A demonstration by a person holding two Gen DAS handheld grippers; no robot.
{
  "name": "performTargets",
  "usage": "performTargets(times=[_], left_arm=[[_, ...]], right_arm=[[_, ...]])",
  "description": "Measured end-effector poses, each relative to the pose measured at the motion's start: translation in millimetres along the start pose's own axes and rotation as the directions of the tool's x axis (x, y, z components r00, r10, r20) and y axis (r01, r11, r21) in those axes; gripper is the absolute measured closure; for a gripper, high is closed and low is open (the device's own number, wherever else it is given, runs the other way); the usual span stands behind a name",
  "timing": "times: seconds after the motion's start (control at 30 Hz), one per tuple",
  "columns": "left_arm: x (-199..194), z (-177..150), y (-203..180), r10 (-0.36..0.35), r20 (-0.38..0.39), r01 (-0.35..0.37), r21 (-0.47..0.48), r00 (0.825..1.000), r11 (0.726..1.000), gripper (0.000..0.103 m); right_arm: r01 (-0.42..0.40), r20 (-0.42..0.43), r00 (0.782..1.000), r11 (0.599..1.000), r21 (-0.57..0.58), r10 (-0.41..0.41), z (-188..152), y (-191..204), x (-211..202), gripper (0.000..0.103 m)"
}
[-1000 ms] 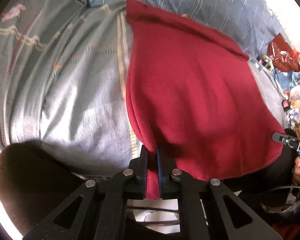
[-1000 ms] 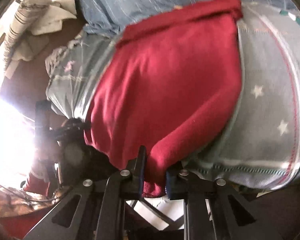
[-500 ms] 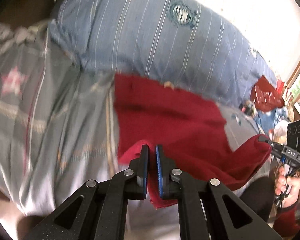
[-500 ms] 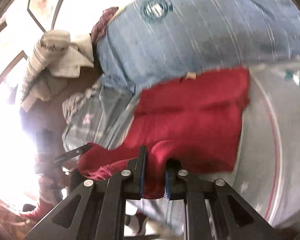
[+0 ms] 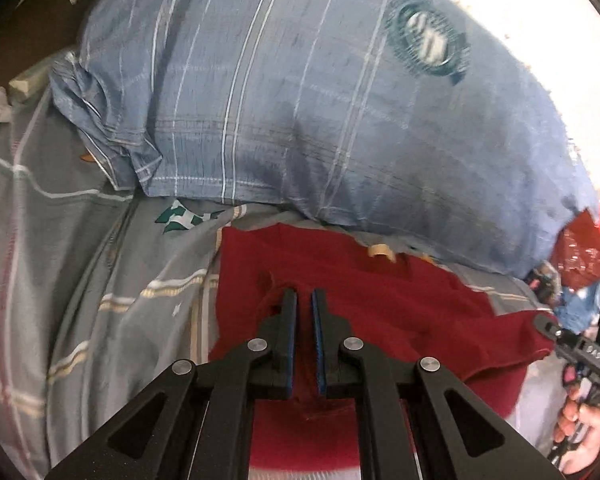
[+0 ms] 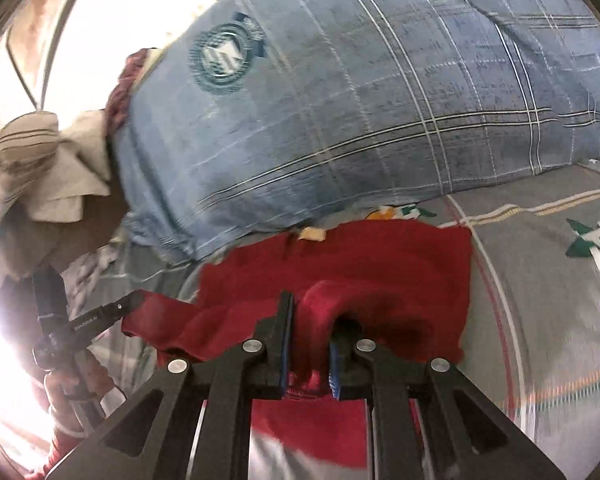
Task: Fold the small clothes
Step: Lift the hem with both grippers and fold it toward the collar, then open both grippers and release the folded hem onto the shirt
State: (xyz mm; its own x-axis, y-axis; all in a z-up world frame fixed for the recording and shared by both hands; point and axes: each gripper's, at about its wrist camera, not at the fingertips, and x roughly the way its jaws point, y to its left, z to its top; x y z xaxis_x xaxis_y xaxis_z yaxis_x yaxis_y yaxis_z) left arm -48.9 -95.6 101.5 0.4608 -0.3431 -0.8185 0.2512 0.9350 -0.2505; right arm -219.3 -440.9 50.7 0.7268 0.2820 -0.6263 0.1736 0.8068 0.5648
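Gripping the red garment [image 5: 388, 304] in both our left gripper [image 5: 304, 300] and right gripper [image 6: 312, 304], we hover over the grey patterned bedsheet [image 5: 100, 280] beside the blue checked pillow [image 5: 300, 120].

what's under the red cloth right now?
The red knit cloth lies on a grey patterned bedsheet, its far edge near the blue checked pillow. Both grippers, left and right, pinch its near edge. Anything beneath it is covered.

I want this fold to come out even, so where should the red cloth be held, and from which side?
Hold the red cloth by its near hem, one corner each, coming from the near side opposite the blue pillow. That edge is lifted and loose. The left hand-held gripper and right hand-held gripper already pinch there.
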Motion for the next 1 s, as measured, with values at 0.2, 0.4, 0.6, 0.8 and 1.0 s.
performTargets(times=[0.2, 0.4, 0.6, 0.8, 1.0], left_arm=[[55.6, 20.7, 7.9, -0.012, -0.017, 0.011, -0.068, 1.000, 0.998, 0.097], [95.8, 37.9, 22.2, -0.041, 0.008, 0.042, -0.088, 0.999, 0.995, 0.082], [89.7, 41.3, 42.4, -0.006, 0.071, 0.017, -0.146, 0.997, 0.989, 0.048], [88.2, 37.6, 33.7, 0.024, 0.082, -0.015, -0.108, 0.996, 0.994, 0.048], [104.4, 33.4, 15.8, 0.094, 0.017, -0.094, -0.013, 0.995, 0.996, 0.048]], right_arm=[[0.039, -0.033, 0.999, 0.997, 0.062, -0.037, 23.0, -32.9, 53.0, 0.090], [-0.002, -0.069, 0.997, 0.979, 0.204, 0.017, 27.5, -75.8, 88.8, 0.083], [-0.105, -0.021, 0.993, 0.957, 0.270, 0.115, 36.0, -88.8, 65.1, 0.071], [-0.084, 0.129, 0.990, 0.957, 0.278, 0.049, 38.8, -94.9, 24.4, 0.044], [0.076, 0.014, 0.997, 0.997, 0.016, -0.076, 35.6, -49.6, 54.4, 0.053]])
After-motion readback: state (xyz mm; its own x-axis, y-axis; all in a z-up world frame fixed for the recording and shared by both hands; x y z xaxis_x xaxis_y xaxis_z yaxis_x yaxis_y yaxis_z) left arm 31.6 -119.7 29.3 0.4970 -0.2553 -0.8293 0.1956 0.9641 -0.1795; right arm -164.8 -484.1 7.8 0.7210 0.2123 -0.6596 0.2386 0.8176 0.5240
